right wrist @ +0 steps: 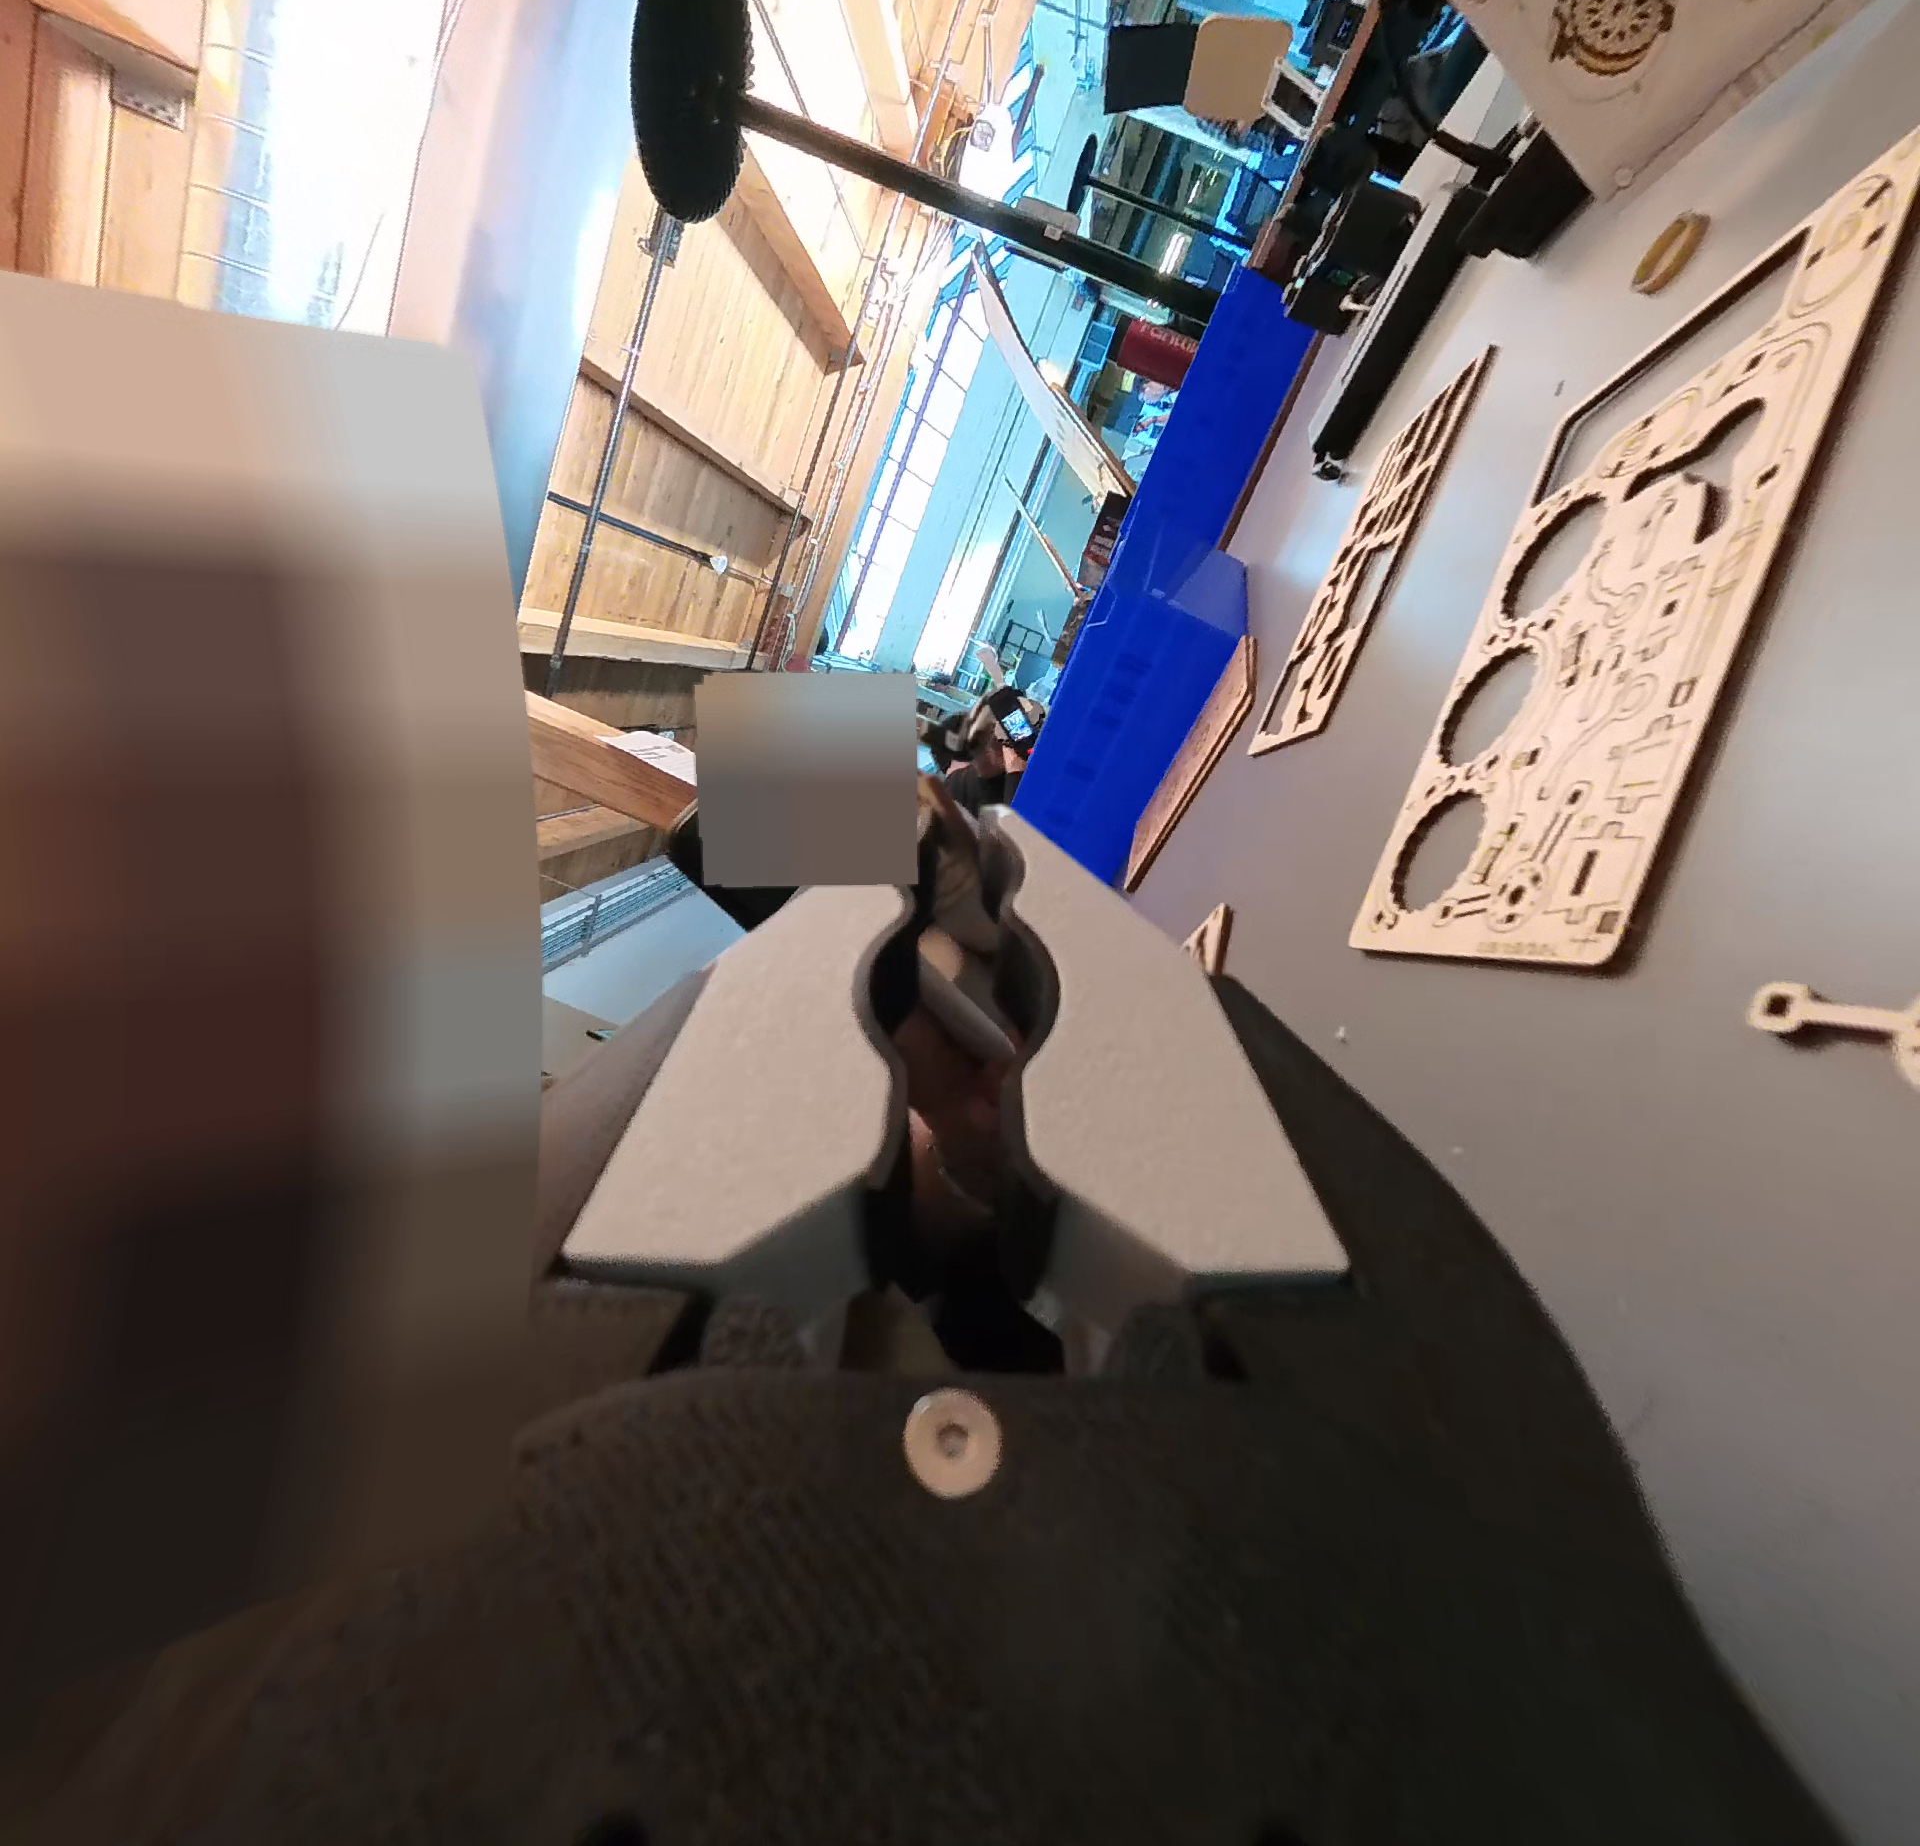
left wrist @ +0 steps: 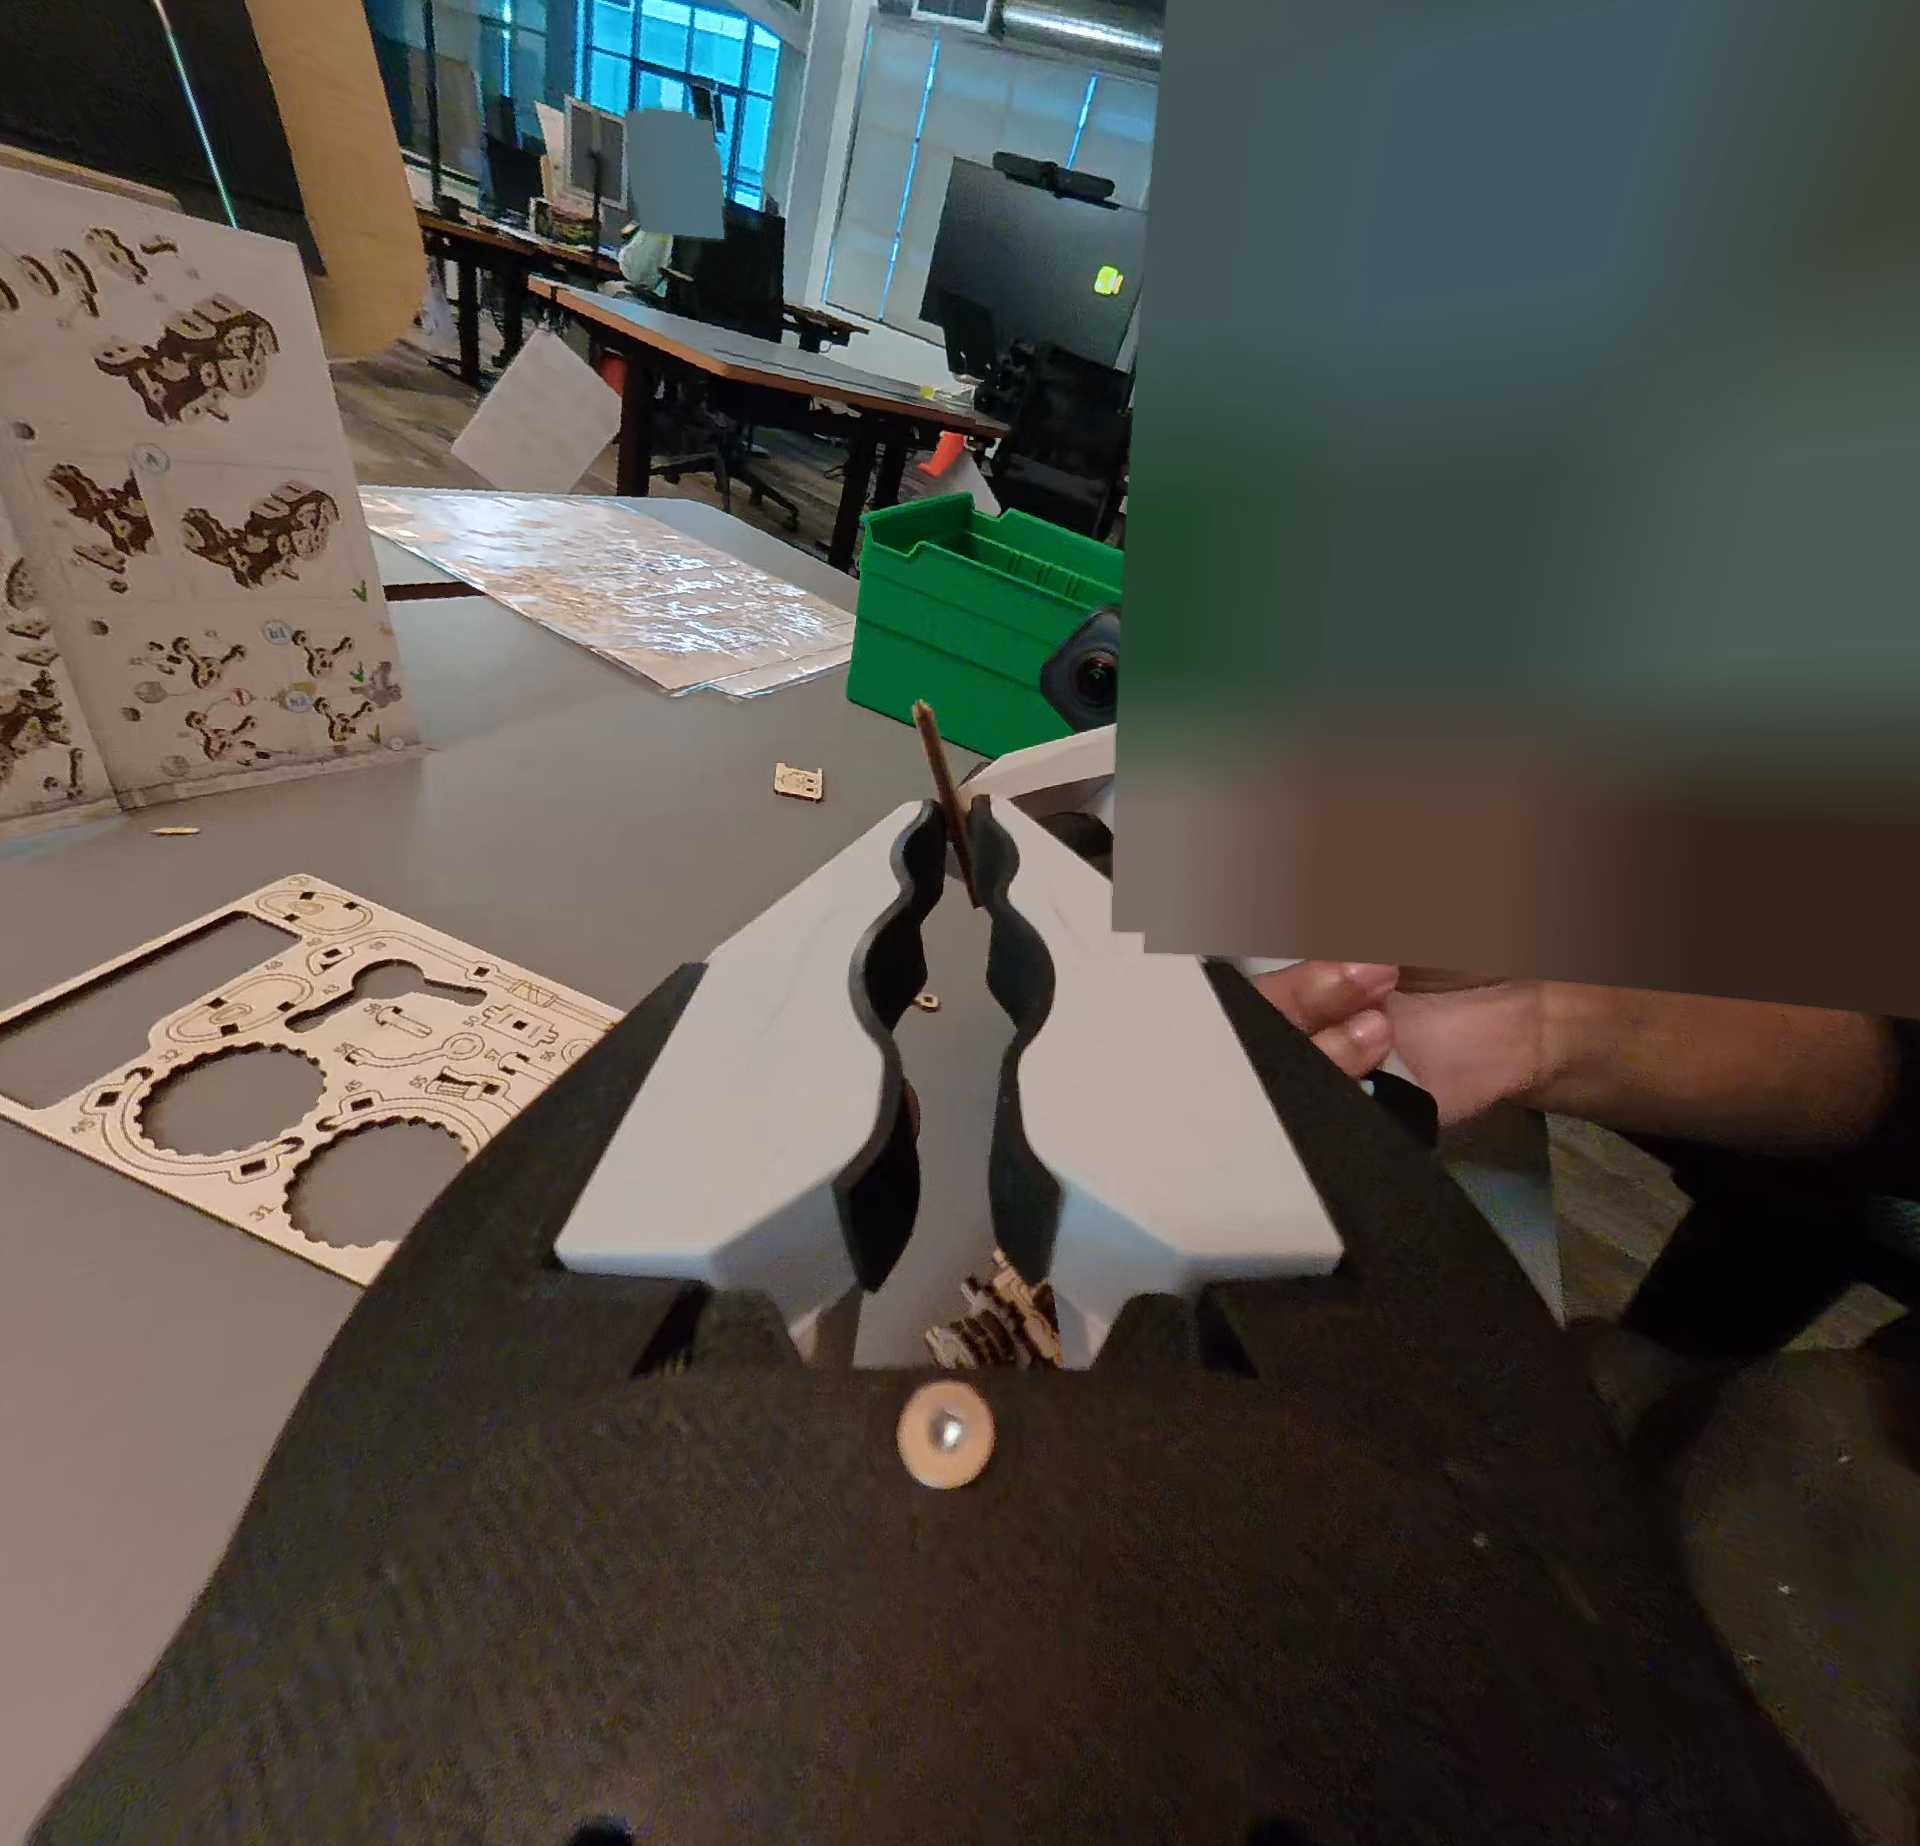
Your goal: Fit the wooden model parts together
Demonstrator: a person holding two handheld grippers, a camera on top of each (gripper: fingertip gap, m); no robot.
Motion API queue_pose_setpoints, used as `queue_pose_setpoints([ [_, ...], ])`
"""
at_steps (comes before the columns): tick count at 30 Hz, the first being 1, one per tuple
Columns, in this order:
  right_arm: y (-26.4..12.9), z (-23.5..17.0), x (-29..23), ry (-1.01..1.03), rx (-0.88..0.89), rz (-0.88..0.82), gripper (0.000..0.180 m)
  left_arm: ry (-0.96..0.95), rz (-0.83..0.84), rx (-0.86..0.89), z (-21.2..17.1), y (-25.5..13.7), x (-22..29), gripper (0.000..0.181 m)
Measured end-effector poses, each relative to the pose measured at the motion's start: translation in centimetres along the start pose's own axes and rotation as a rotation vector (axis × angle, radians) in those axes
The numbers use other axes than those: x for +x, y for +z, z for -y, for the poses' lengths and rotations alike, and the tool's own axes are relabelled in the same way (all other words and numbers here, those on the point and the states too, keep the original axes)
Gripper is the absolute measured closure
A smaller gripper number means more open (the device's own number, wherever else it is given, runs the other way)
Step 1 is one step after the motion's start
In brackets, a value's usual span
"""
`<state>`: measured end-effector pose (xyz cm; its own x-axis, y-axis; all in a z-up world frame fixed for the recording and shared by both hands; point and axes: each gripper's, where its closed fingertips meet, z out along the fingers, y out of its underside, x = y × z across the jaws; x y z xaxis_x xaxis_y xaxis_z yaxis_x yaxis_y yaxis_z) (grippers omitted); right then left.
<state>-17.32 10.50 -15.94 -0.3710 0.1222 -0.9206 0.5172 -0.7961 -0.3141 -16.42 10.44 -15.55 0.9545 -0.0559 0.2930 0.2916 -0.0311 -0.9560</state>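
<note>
Bright daylit room, wide-angle bend at the edges.
Far windows [left wrist: 675, 61] glow blue-white; glare on the crinkled clear plastic sheet [left wrist: 613, 575]; right wrist view tilted, its near left side blurred.

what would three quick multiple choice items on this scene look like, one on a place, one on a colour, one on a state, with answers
1. Where does the wooden parts sheet with round cut-outs lie in the left wrist view?
A. flat on the grey table
B. inside the bin
C. leaning on the booklet

2. What colour is the bin on the table in the left wrist view?
A. red
B. green
C. white

3. What is the left gripper doing?
A. wide open, holding nothing
B. shut on a thin wooden piece
C. shut on a metal screw

Answers: 1 A, the sheet lies flat left of the gripper; 2 B, its walls are plainly green; 3 B, the fingertips pinch the thin piece, which sticks up past them.
</note>
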Motion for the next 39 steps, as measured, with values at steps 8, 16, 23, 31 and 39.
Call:
queue_pose_setpoints([
  [8, 0.2, 0.4, 0.7, -0.163, -0.024, -0.094, 0.174, -0.394, -0.109, 0.046, 0.2, 0.1, -1.6, 0.18],
  [16, 0.0, 0.6, 1.0, -0.159, -0.029, -0.079, 0.164, -0.382, -0.132, 0.052, 0.6, -0.2, -1.4, 0.18],
  [23, 0.1, 0.3, 0.3, -0.137, -0.034, -0.029, 0.174, -0.363, -0.14, 0.04, 0.2, 0.0, -0.9, 0.18],
  [31, 0.1, 0.3, -0.1, -0.129, -0.032, 0.002, 0.176, -0.321, -0.139, 0.042, 0.4, 0.0, -0.6, 0.18],
  [39, 0.1, 0.2, -0.3, -0.104, -0.03, 0.036, 0.175, -0.328, -0.144, 0.049, 0.6, -0.1, -0.4, 0.18],
])
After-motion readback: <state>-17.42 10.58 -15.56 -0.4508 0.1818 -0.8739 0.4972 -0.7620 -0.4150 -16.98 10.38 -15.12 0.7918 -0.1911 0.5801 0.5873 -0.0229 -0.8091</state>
